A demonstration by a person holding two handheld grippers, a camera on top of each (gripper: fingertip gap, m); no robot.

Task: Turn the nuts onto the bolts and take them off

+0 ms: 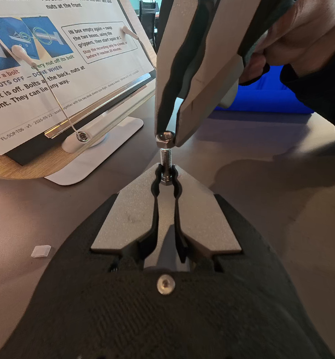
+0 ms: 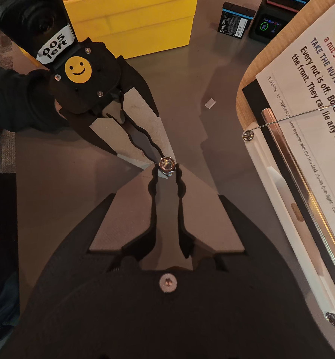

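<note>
Left tool: black body, grey fingers, yellow smiley sticker.

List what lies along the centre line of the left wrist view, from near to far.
Left gripper shut on the bolt near its head → bare threaded shank → nut at the bolt's end → right gripper coming down from above, fingertips on the nut.

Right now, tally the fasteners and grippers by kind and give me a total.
bolt: 1
nut: 1
grippers: 2, left gripper and right gripper
Total: 4
</note>
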